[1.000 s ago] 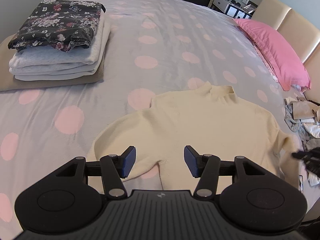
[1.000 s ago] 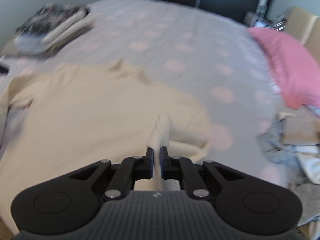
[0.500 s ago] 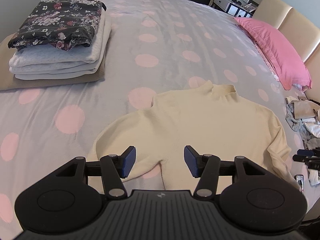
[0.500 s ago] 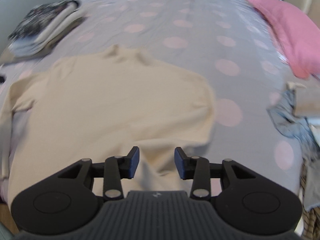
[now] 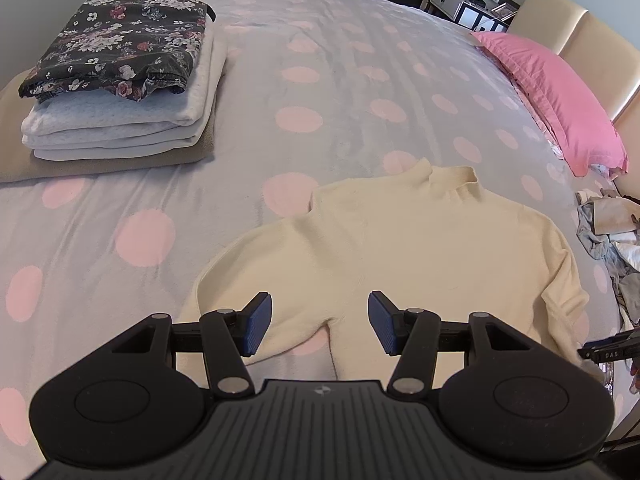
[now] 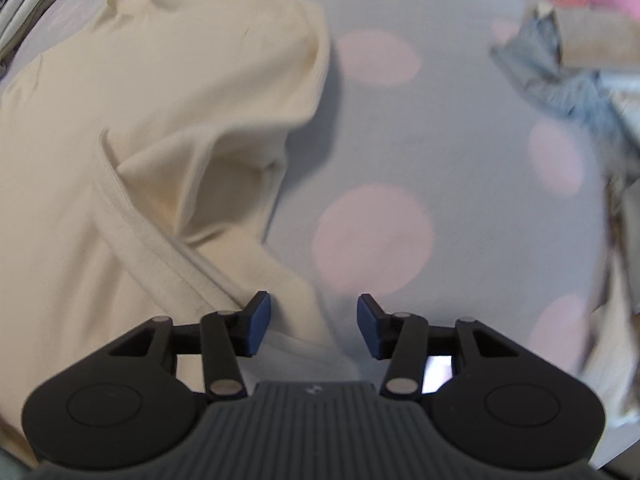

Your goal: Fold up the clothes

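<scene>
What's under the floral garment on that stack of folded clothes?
Under the floral garment lie folded white layers, three or four by their edges, resting on a beige piece spread on the bed. Only their edges show; what each item is stays covered.

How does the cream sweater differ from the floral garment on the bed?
The cream sweater is plain and lies spread flat, unfolded; the floral garment is dark, patterned and folded. The sweater rests directly on the dotted bedspread; the floral garment tops a stack of folded clothes. Neither is held.
</scene>
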